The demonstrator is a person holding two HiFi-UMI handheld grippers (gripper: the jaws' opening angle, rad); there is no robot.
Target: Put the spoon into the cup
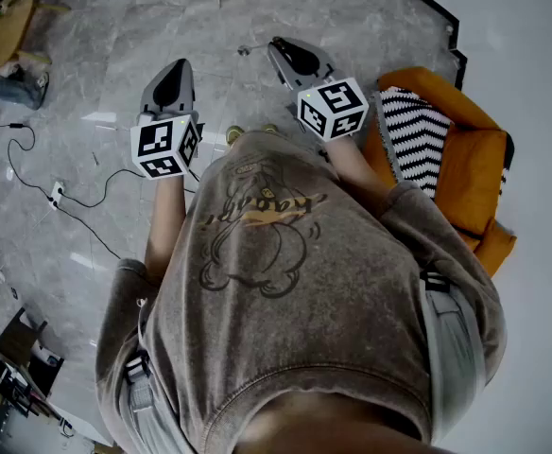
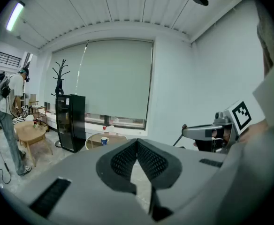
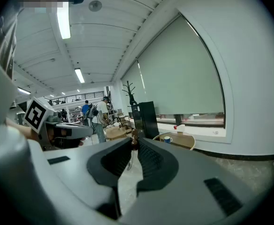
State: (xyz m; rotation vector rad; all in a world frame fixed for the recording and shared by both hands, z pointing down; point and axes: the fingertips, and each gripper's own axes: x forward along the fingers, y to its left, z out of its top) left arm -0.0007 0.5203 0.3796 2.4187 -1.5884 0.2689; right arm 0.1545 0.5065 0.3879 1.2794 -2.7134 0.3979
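Observation:
My right gripper [image 3: 133, 140] is shut on a thin spoon [image 3: 134, 136], whose brown end shows at the jaw tips. From the left gripper view the spoon [image 2: 180, 136] hangs as a dark sliver off the right gripper [image 2: 187, 131]. My left gripper [image 2: 137, 142] is shut with nothing in it. Far ahead, a small blue cup [image 3: 167, 139] stands on a round wooden table [image 3: 184, 141]; the left gripper view also shows the cup [image 2: 104, 140]. In the head view both grippers are held out over the floor, left gripper [image 1: 174, 67] and right gripper [image 1: 281, 45].
A black cabinet [image 2: 71, 122] and a coat stand [image 2: 59, 76] stand left of the round table. A low wooden table [image 2: 30, 132] and people [image 2: 8, 111] are further left. An orange armchair [image 1: 470, 164] with a striped cushion is at my right. Cables [image 1: 30, 164] lie on the grey floor.

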